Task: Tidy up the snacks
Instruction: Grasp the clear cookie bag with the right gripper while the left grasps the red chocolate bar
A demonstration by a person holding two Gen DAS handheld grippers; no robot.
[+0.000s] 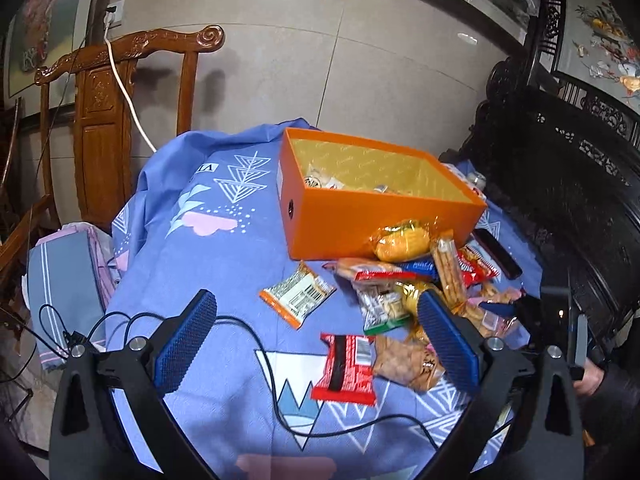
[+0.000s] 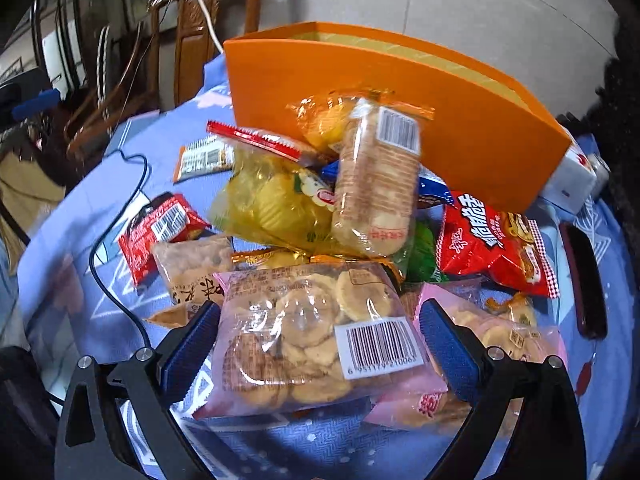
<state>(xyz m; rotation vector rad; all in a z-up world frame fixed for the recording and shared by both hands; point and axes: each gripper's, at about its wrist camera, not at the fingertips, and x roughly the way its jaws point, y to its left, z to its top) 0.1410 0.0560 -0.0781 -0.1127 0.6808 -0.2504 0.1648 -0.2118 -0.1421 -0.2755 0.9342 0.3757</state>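
An orange box stands on the blue cloth with a few snacks inside; it also shows in the right wrist view. A heap of snack packs lies in front of it. My left gripper is open and empty above a red wrapper and an orange-edged pack. My right gripper is open, its jaws either side of a clear pink-edged cookie bag without squeezing it. A cracker sleeve, a yellow bag and a red bag lie beyond.
A black cable runs across the cloth. A carved wooden chair stands at the back left, dark carved furniture on the right. A dark remote-like bar lies at the right edge. Folded cloth lies left.
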